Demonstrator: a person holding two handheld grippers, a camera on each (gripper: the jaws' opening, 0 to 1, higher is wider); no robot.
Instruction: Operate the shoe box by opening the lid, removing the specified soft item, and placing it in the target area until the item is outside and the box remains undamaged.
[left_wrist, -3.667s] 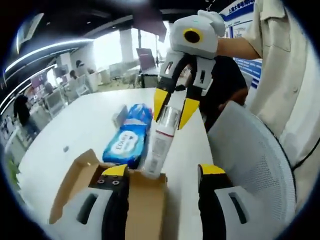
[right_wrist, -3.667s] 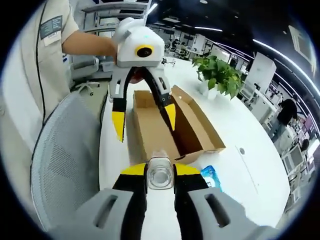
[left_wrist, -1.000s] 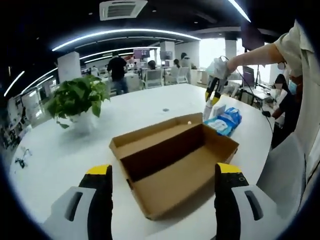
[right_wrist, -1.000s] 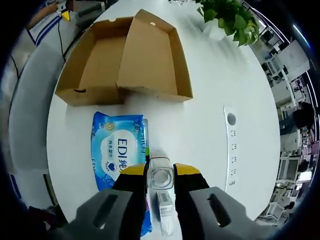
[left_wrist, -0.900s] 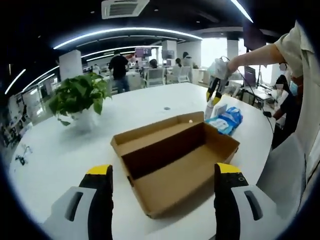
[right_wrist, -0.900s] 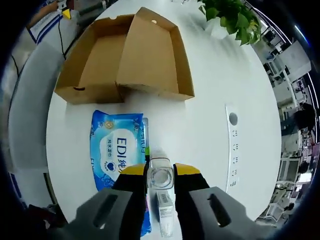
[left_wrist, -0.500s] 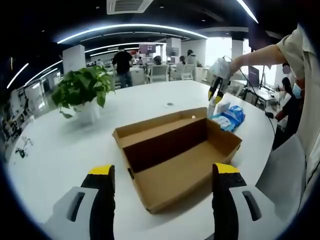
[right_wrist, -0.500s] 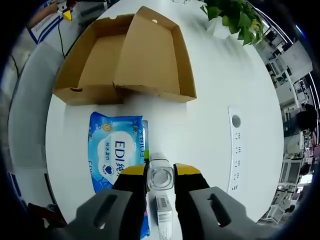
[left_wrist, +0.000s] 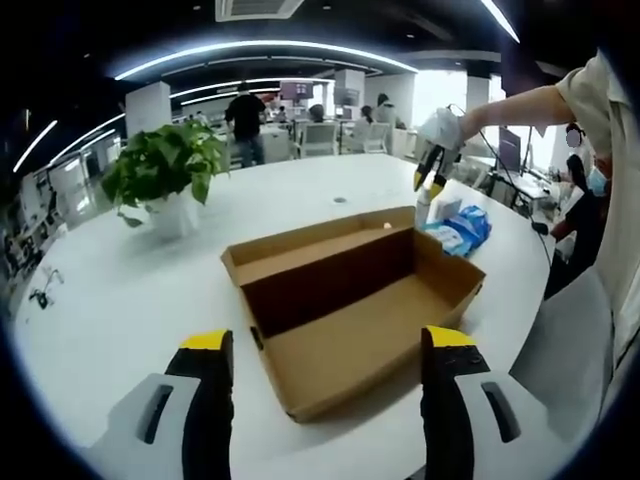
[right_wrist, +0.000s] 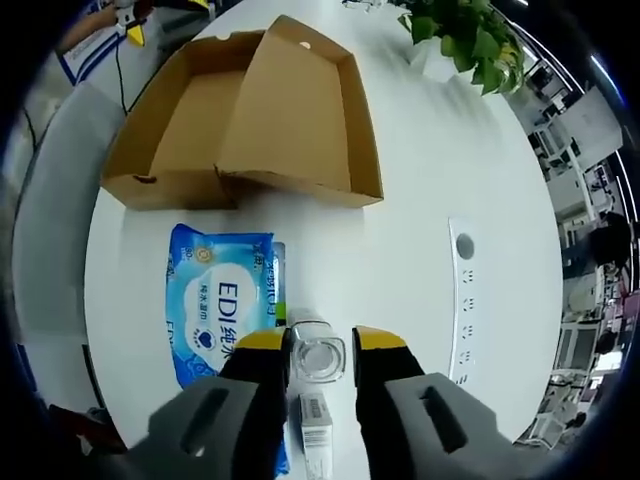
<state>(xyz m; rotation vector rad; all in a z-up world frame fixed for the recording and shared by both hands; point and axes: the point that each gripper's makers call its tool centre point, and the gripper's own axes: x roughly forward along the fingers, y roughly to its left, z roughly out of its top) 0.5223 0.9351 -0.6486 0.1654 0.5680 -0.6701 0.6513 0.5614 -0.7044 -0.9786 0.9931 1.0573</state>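
1. The shoe box (left_wrist: 350, 310) lies open on the white desk (left_wrist: 130, 290), its lid folded back and its brown inside bare; the right gripper view shows the shoe box (right_wrist: 250, 110) from above.
2. The left hand-held gripper (left_wrist: 320, 350) hangs just short of the box's near edge with its yellow-tipped jaws spread wide, touching nothing.
3. The right hand-held gripper (right_wrist: 322, 345) stands over a clear bottle (right_wrist: 318, 358) that is upright on the desk; its jaws sit a little apart from the cap on either side.
4. A blue pack of wet wipes (right_wrist: 218, 300), the soft item, lies flat on the desk outside the box, just beside the bottle.
5. A potted plant (left_wrist: 165, 170) stands on the desk beyond the box.
6. In the left gripper view, the right hand-held gripper (left_wrist: 432, 180) is at the box's far corner, above the wipes (left_wrist: 462, 228).
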